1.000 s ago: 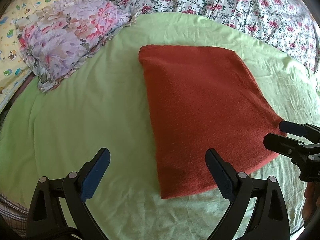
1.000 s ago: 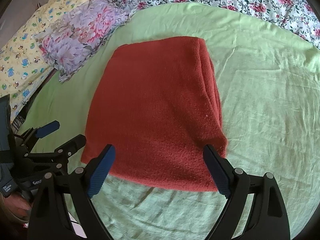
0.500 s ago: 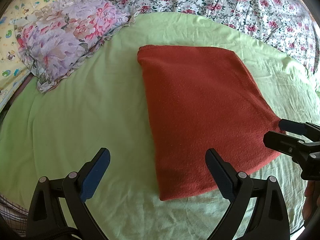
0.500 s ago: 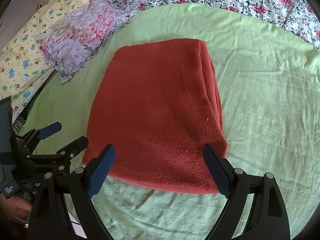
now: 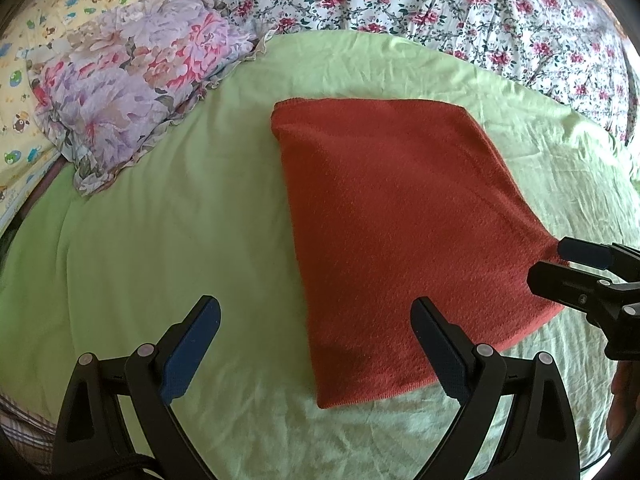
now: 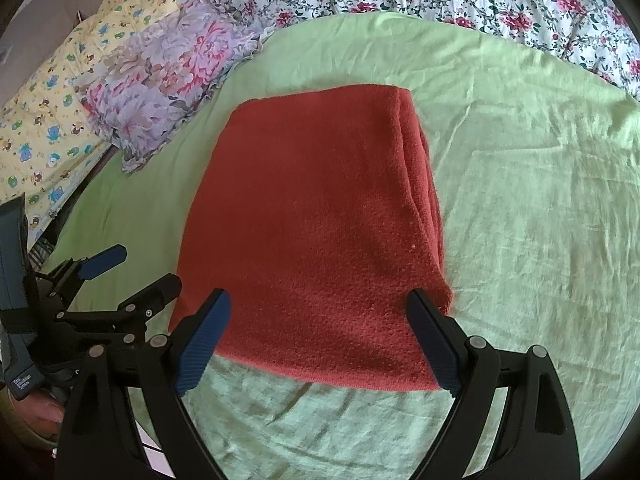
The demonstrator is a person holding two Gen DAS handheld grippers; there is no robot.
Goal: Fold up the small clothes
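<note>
A rust-red knitted garment (image 5: 400, 220) lies folded into a flat rectangle on the light green sheet (image 5: 160, 240); it also shows in the right wrist view (image 6: 320, 220), with layered fold edges along its right side. My left gripper (image 5: 316, 328) is open and empty, above the garment's near left corner. My right gripper (image 6: 320, 320) is open and empty, above the garment's near edge. The right gripper also shows in the left wrist view (image 5: 564, 264), and the left gripper in the right wrist view (image 6: 136, 268).
A lilac floral pillow (image 5: 132, 92) lies at the back left, with a yellow cartoon-print cloth (image 5: 24, 92) beyond it. A white floral quilt (image 5: 440, 12) runs along the back. The green sheet surrounds the garment on all sides.
Both grippers have drawn slightly back toward me from the garment's near edge. The garment has not moved.
</note>
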